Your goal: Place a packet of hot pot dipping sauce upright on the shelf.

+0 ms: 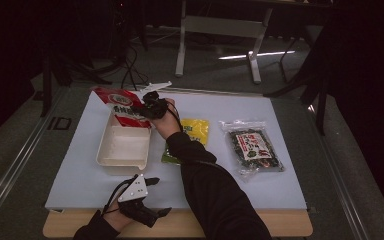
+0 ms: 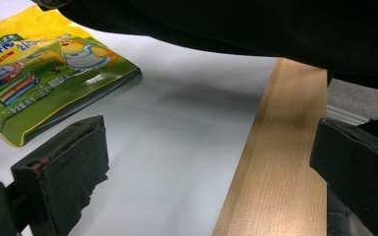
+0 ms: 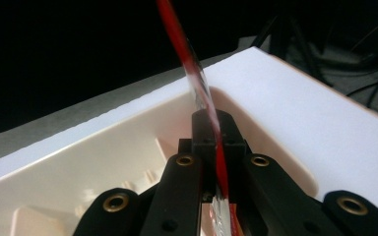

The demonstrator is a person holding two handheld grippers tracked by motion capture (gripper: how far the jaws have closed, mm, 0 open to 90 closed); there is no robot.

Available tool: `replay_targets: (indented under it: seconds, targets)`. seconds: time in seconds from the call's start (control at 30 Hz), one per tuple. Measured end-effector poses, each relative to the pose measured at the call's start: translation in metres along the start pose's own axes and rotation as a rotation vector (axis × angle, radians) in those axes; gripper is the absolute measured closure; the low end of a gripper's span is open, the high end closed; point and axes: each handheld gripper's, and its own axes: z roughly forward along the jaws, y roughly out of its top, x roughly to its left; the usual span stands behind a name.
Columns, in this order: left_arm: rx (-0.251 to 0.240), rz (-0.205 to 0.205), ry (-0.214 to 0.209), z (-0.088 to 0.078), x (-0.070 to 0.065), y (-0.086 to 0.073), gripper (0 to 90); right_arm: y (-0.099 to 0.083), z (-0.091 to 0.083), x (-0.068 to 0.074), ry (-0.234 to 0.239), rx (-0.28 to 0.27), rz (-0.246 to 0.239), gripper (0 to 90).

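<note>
We pinch the red and white snack bag tight in our right gripper over the cream plastic tray, not dropped in yet, while our left gripper waits open.

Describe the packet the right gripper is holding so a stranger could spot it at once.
Start at the white board covering the table, then find the cream plastic tray on its left half. Over the tray's far end, the right gripper is shut on a red-and-white printed packet. Its neighbours lie flat to the right: a yellow-green packet and a clear bag of dark contents.
</note>
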Motion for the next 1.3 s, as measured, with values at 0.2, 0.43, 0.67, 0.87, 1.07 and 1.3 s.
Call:
replay_targets:
  seconds: [0.2,0.43,0.67,0.87,1.07,1.3]
  targets:
    - [-0.001,0.002,-0.001,0.000,0.000,0.000,2.3,0.001,-0.002,-0.001,-0.001,-0.017,0.018,89.8]
    - [0.001,0.002,-0.002,0.001,0.000,0.000,2.3,-0.003,0.001,-0.004,0.014,-0.016,0.050,89.8]
    - [0.002,0.003,-0.002,0.001,0.000,0.000,2.3,-0.006,0.000,-0.005,0.025,-0.026,0.071,89.8]
    - [0.003,0.002,-0.003,0.001,0.000,0.000,2.3,-0.010,0.002,-0.007,0.024,-0.024,0.089,89.7]
    - [0.005,0.005,-0.007,0.001,-0.001,0.000,2.3,-0.012,0.002,-0.005,0.027,-0.033,0.083,89.8]
    - [0.002,0.003,-0.007,0.001,0.000,0.000,2.3,-0.005,-0.006,0.001,0.017,-0.107,0.052,90.0]
